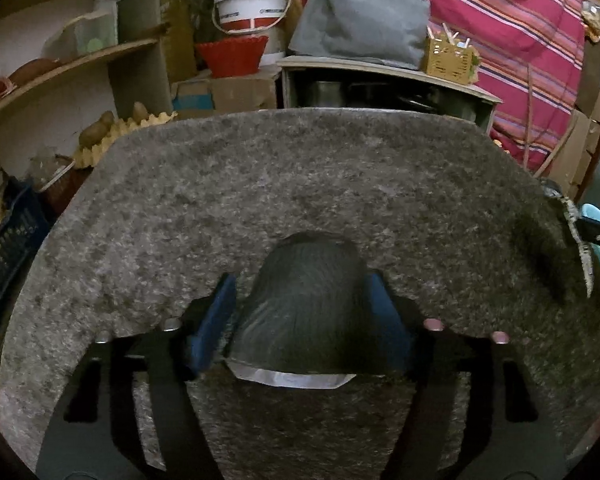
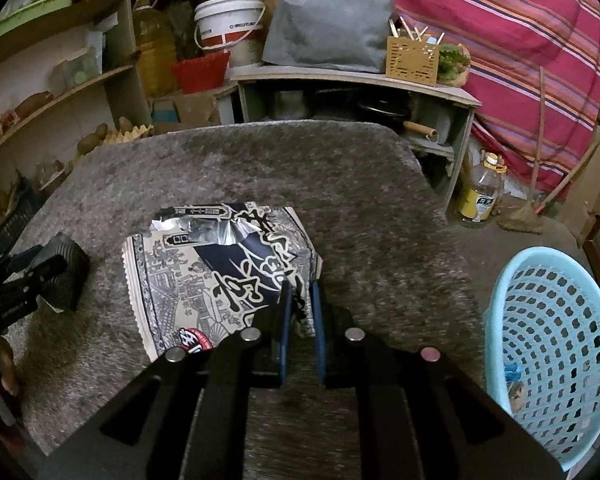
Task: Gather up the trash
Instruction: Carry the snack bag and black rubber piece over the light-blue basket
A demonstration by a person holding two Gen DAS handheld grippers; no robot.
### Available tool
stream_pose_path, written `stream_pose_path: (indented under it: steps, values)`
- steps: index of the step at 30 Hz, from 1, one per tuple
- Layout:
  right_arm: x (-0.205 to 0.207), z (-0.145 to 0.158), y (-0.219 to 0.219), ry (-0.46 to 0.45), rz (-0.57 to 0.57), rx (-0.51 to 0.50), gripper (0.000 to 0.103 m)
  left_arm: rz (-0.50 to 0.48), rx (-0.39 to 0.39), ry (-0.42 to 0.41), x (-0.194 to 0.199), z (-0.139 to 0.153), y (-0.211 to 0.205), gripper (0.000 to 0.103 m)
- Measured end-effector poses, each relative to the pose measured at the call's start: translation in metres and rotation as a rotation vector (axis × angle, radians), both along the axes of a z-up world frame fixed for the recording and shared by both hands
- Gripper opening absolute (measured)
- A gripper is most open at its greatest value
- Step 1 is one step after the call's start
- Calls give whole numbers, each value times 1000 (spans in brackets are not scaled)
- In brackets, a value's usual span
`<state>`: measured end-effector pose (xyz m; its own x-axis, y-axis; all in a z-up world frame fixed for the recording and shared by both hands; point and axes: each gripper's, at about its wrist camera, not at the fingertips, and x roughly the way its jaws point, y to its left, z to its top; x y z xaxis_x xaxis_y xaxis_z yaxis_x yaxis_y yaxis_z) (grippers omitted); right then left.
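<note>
- I see the bench (image 2: 360, 208) covered in mottled grey felt.
- My snack wrapper (image 2: 216, 268) is white with dark navy print and silver foil inside.
- The cup (image 1: 304, 304) reads dark grey, streaked.
- The basket (image 2: 552, 356) is pale blue lattice.
- Behind hangs a blanket (image 2: 500, 40) striped magenta.

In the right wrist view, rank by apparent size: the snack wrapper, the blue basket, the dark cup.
1. Light blue perforated plastic basket, though nearness inflates it.
2. Blue-and-white printed foil snack wrapper, close behind.
3. Dark ribbed paper cup, clearly smallest.
</note>
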<state>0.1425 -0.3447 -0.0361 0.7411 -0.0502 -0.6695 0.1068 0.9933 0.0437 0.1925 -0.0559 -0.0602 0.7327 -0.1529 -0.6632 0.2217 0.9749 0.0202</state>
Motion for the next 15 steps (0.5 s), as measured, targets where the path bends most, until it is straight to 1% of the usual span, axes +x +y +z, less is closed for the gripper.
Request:
stream_pose_path:
  steps: [1, 3, 5, 7, 9, 10, 11, 12, 13, 14, 15]
  values:
    - [-1, 1, -2, -1, -2, 3, 11, 18, 12, -10, 0, -1, 1, 82]
    - [-1, 2, -6, -4, -4, 7, 11, 24, 17, -11, 1, -2, 1, 86]
    - [-1, 3, -8, -7, -4, 9, 11, 33, 15, -8, 3, -3, 3, 92]
    - [-1, 4, -10, -10, -4, 13, 11, 24, 4, 7, 6, -6, 2, 92]
    - [0, 4, -12, -11, -5, 20, 11, 5, 10, 19, 8, -8, -2, 92]
    - [0, 4, -12, -11, -5, 22, 11, -12, 11, 21, 9, -8, -5, 86]
    - [1, 4, -13, -11, -5, 24, 11, -28, 9, 23, 8, -9, -7, 77]
    - [1, 4, -13, -11, -6, 24, 11, -53, 1, 29, 7, -9, -11, 71]
    - [1, 4, -14, -11, -7, 26, 11, -81, -9, 37, 7, -10, -15, 59]
    - [2, 4, -15, -11, -9, 29, 11, -91, -7, 38, 6, -10, -18, 59]
    - [0, 3, -15, -11, -11, 30, 11, -89, 19, 24, 4, -9, -23, 59]
